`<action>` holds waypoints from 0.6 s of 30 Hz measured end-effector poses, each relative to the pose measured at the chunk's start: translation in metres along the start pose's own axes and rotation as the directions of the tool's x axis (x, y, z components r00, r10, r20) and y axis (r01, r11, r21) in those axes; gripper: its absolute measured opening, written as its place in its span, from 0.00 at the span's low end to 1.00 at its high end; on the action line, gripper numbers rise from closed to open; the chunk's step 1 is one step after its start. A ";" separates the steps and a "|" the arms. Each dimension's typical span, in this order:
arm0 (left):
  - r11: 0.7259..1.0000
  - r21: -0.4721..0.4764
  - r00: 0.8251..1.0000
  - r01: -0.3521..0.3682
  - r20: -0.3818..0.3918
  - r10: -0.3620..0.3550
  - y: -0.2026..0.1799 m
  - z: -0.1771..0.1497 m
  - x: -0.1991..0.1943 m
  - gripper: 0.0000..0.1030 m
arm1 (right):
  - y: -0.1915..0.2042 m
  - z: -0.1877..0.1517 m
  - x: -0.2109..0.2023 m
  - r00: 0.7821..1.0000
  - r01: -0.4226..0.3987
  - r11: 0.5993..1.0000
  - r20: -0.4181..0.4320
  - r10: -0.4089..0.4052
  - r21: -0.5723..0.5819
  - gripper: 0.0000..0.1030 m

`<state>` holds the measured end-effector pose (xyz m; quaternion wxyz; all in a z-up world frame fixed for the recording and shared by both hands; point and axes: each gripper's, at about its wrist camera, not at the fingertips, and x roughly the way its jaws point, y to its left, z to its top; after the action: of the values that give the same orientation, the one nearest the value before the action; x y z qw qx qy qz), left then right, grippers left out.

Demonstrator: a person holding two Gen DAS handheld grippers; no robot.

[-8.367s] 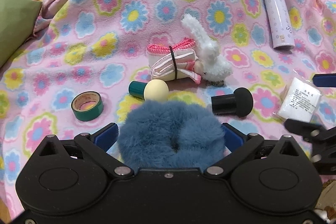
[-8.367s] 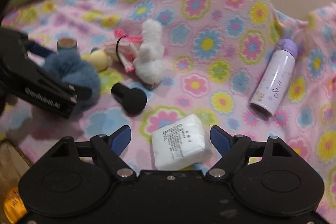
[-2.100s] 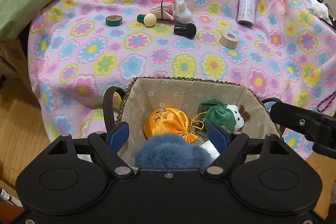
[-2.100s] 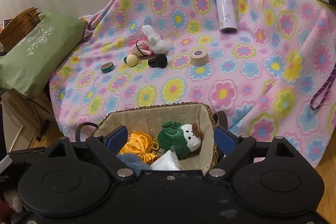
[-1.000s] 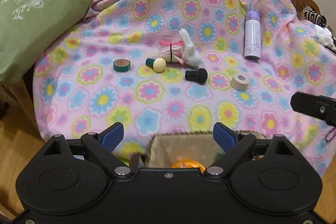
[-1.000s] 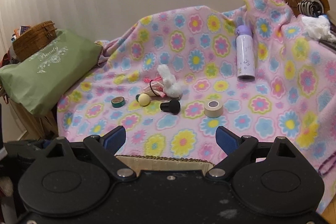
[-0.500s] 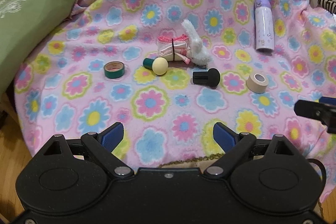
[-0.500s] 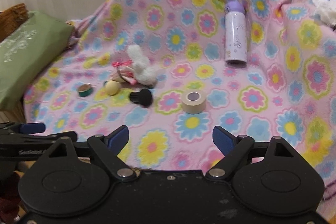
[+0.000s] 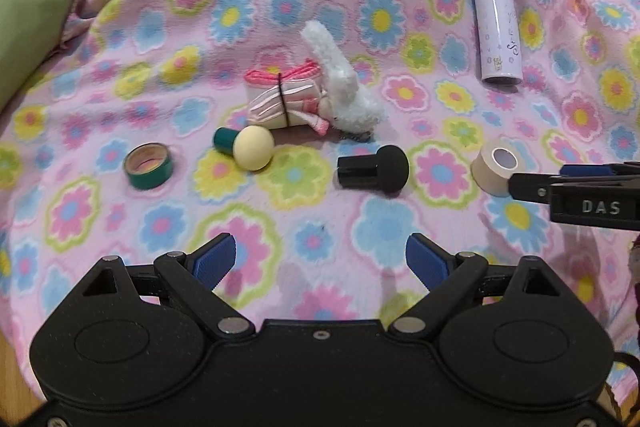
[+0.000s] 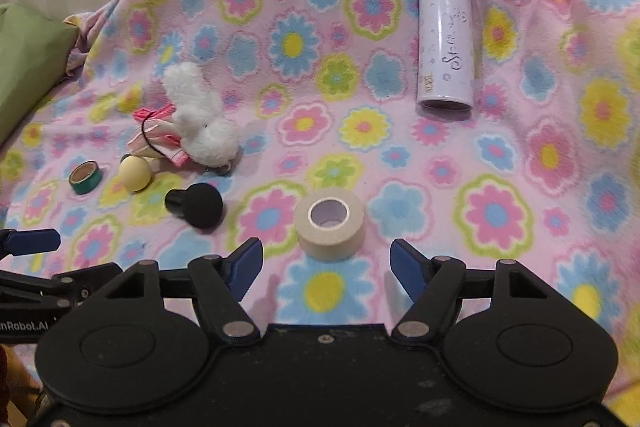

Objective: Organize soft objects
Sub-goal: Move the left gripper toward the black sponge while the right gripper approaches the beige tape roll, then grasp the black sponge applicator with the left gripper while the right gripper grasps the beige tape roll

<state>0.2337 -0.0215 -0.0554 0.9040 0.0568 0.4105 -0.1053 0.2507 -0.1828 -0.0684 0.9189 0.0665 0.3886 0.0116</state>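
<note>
A white fluffy bunny toy (image 9: 340,87) lies on the flowered blanket (image 9: 380,223) against a pink striped fabric bundle (image 9: 280,101); both also show in the right wrist view, the bunny (image 10: 198,123) and the bundle (image 10: 154,135). My left gripper (image 9: 320,261) is open and empty, hovering over the blanket well short of them. My right gripper (image 10: 326,263) is open and empty, just in front of a beige tape roll (image 10: 330,223). The right gripper also shows side-on in the left wrist view (image 9: 560,183).
A cream-headed sponge with a green handle (image 9: 246,147), a black sponge (image 9: 374,169), a green tape roll (image 9: 148,171) and a purple bottle (image 9: 498,27) lie on the blanket. A green cushion (image 10: 28,67) is at the left. The beige tape roll shows in the left wrist view (image 9: 494,167).
Both grippers have moved forward from the basket toward the blanket's objects, which now look larger. The basket has dropped out of view. Both grippers stay open and empty.
</note>
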 end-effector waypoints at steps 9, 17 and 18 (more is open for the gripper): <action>1.000 0.002 1.000 0.028 -0.004 -0.028 -0.004 0.015 0.027 0.86 | 0.003 0.008 0.043 1.000 0.010 0.999 -0.015 -0.010 -0.038 0.53; 0.999 0.002 0.999 0.048 0.014 -0.048 -0.011 0.027 0.046 0.86 | -0.005 0.001 0.048 1.000 -0.004 1.000 -0.004 0.004 -0.030 0.46; 0.998 0.000 0.998 0.055 0.016 -0.055 -0.012 0.028 0.048 0.86 | -0.007 0.000 0.047 1.000 -0.005 1.000 -0.004 0.005 -0.023 0.46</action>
<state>0.2823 -0.0450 -0.0733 0.9041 0.0443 0.4046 -0.1304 0.2837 -0.1861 -0.1025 0.9188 0.0570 0.3901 0.0182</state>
